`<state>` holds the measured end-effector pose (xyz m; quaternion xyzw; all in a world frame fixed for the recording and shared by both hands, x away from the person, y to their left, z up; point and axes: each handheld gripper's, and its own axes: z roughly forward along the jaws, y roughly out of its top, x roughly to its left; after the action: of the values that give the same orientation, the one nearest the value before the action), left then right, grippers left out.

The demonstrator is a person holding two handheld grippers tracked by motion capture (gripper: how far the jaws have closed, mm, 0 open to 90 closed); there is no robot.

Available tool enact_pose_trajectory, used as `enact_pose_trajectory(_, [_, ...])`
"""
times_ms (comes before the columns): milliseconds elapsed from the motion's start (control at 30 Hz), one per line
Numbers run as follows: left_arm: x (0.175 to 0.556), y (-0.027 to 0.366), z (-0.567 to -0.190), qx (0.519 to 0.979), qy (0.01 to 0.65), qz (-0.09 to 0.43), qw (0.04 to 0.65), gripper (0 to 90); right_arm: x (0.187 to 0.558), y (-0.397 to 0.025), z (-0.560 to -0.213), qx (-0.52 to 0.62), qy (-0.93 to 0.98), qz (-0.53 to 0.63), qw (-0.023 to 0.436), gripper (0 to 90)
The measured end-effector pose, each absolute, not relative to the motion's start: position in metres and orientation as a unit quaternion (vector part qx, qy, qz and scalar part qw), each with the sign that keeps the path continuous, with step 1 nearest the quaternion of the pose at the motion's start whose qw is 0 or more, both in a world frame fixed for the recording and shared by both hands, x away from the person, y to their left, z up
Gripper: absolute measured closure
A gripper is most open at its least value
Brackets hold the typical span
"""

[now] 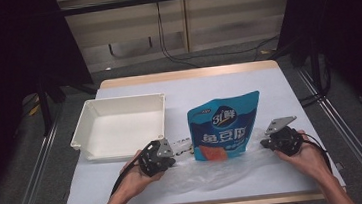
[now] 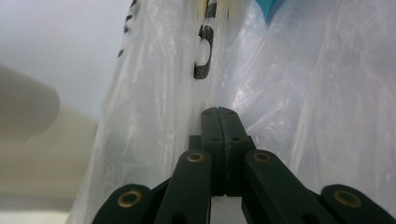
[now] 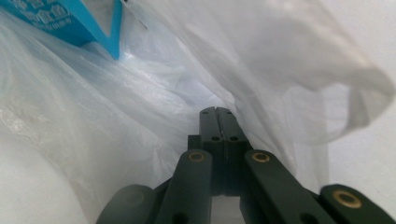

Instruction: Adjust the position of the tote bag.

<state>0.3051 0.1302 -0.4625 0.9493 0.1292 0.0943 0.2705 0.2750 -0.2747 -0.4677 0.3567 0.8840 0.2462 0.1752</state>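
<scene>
The pale grey-white rectangular table (image 1: 267, 81) with its light wooden edge filled the middle of the high view, ringed by dark curtains and a grey floor. On it, toward ten o'clock from the table's centre, sat the shallow white rectangular plastic tray (image 1: 86, 122), open side up.

Across the near half of the table, at six o'clock from the centre, spread the thin clear plastic bag (image 1: 216, 171), crumpled and mostly flat, stretched between the two hands. The blue snack pouch with white lettering and an orange patch (image 1: 225, 125) stood up at the centre, its lower part inside the bag's mouth and its top leaning toward twelve o'clock. A corner of that pouch showed at eleven o'clock in the right gripper view (image 3: 70, 23), behind the film.

The left gripper (image 1: 167, 159) lay at the bag's nine o'clock edge, just beside the tray's near right corner. In the left gripper view its jaws stood pressed flat together, with the bag's film (image 2: 154, 116) gathered around them, so it was clamped on the bag's edge.

The right gripper (image 1: 266, 144) sat at the bag's three o'clock edge. In the right gripper view its jaws were likewise closed tight, pinching a fold of the film (image 3: 280, 93), which rose toward one o'clock.
</scene>
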Motion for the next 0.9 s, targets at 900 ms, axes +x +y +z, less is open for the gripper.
enact_pose_trajectory(900, [0.308,0.139,-0.462,0.949,0.126,0.079,0.280,90.0,0.273,-0.298,-0.469,0.398,0.864,0.246,0.187,90.0])
